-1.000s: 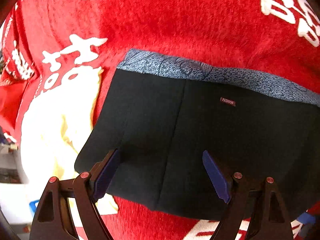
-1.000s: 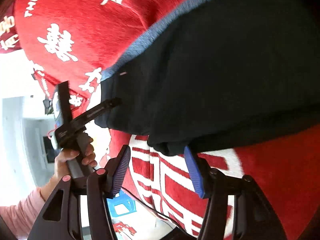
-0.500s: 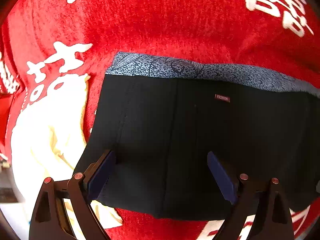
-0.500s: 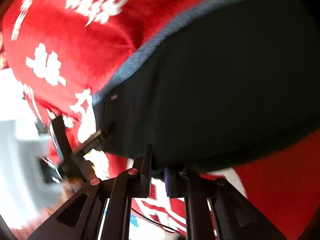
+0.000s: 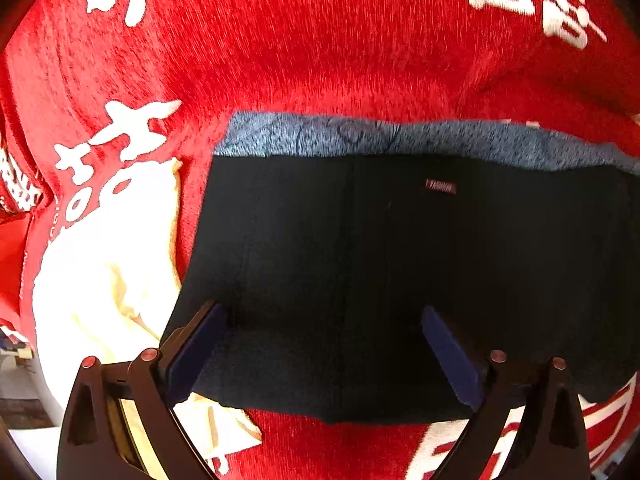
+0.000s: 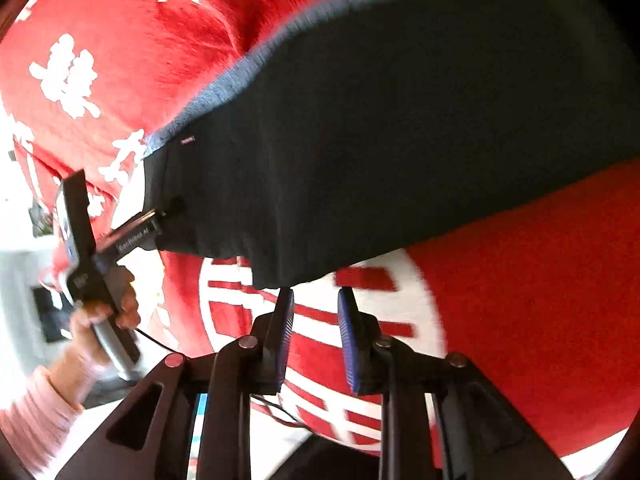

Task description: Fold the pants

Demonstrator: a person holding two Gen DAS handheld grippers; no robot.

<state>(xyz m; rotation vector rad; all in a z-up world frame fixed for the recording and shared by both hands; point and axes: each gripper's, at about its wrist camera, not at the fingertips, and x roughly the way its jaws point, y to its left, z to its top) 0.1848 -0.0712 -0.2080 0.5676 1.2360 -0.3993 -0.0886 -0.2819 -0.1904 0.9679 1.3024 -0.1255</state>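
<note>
The black pants [image 5: 400, 264] lie folded on a red blanket, with a blue-grey patterned waistband [image 5: 360, 136] along the far edge and a small label [image 5: 440, 187]. My left gripper [image 5: 324, 344] is open, its fingers resting on the near part of the pants. In the right wrist view the pants [image 6: 400, 128] fill the upper middle. My right gripper [image 6: 316, 320] is partly open and empty, just below the pants' near corner. The left gripper [image 6: 160, 220] shows there at the pants' left edge, held by a hand.
The red blanket [image 5: 320, 40] with white characters covers the surface. A pale yellow patch [image 5: 104, 264] lies left of the pants. The blanket's edge and white floor [image 6: 24, 280] are at the left in the right wrist view.
My right gripper closed at the pants' near corner half a second ago, then reopened partly and drew back a little. My left gripper moved slightly forward over the pants and stays open.
</note>
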